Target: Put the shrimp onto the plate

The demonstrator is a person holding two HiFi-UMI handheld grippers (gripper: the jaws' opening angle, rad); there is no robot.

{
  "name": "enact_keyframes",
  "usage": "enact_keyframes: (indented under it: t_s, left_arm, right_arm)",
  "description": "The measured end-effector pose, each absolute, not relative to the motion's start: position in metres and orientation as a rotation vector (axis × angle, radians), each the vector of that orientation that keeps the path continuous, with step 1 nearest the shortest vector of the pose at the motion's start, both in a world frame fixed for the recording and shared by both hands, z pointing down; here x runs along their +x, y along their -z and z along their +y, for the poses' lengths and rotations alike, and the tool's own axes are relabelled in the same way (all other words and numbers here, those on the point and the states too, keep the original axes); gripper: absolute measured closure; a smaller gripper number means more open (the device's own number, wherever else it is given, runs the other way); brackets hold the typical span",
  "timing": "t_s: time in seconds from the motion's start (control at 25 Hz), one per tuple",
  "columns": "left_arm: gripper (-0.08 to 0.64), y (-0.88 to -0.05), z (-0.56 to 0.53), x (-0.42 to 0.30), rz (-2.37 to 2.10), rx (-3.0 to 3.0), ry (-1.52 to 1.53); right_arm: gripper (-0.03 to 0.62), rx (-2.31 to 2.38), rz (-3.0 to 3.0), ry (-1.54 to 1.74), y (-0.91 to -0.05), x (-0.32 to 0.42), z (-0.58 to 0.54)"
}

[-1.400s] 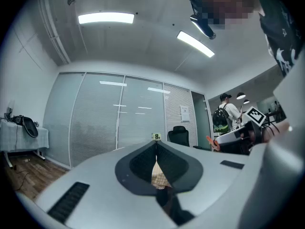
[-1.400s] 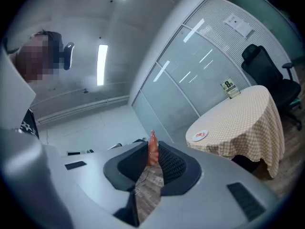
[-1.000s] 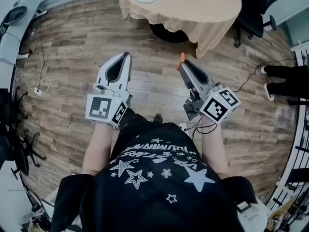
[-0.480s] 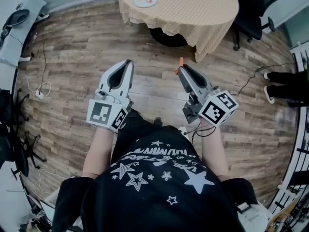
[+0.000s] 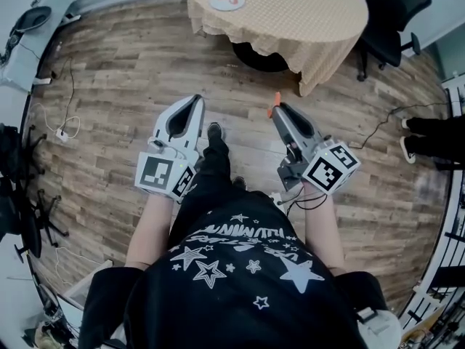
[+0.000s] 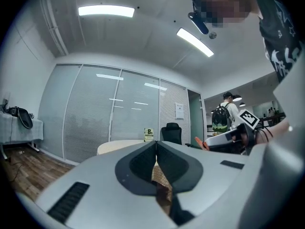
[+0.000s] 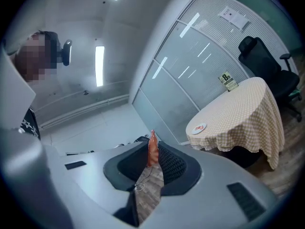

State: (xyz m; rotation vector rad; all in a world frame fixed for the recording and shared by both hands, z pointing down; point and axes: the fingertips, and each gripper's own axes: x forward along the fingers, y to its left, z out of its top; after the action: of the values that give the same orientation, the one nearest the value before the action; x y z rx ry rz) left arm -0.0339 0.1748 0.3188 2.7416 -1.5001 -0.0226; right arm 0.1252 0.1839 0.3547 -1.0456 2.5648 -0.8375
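Note:
My right gripper [image 5: 275, 109] is shut on an orange shrimp [image 5: 274, 102], which sticks out past its tips over the wooden floor. In the right gripper view the shrimp [image 7: 152, 149] stands pinched between the jaws. A white plate [image 5: 227, 0] with an orange shrimp on it lies on the round table [image 5: 305, 9] with a checked cloth, far ahead of both grippers. That plate [image 7: 198, 127] also shows in the right gripper view. My left gripper [image 5: 195, 100] is shut with nothing in it, level with the right one.
A black office chair [image 5: 392, 17] stands right of the table. A person's shoes [image 5: 425, 126] and cables [image 5: 62, 126] are on the floor at the sides. A grey desk [image 5: 29, 35] sits at the far left. Another person [image 6: 222, 119] stands in the background.
Both grippers have stayed in front of the person while the table with the plate shifted slightly in view as the person walks. A shoe now shows between the grippers.

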Motion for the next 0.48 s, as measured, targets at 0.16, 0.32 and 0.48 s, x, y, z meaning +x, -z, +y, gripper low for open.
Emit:
enact_keyframes:
  t_s: [0.16,0.32,0.48]
  left_arm:
    - [0.549,-0.322,0.155,-0.029,-1.477,2.746,0.029]
    - [0.549,-0.323,0.129,-0.03,-1.477,2.732,0.032]
    - [0.549,-0.325,0.103,-0.029,-1.449,2.74,0.042]
  right_arm:
    - [0.515,-1.085,2.543,0.849,-0.358,0.133,0.168]
    - [0.515,-1.104,2.536,0.851,-0.358,0.134,0.151]
    - [0.515,-1.134,2.52,0.87,-0.365,0.136,0.129]
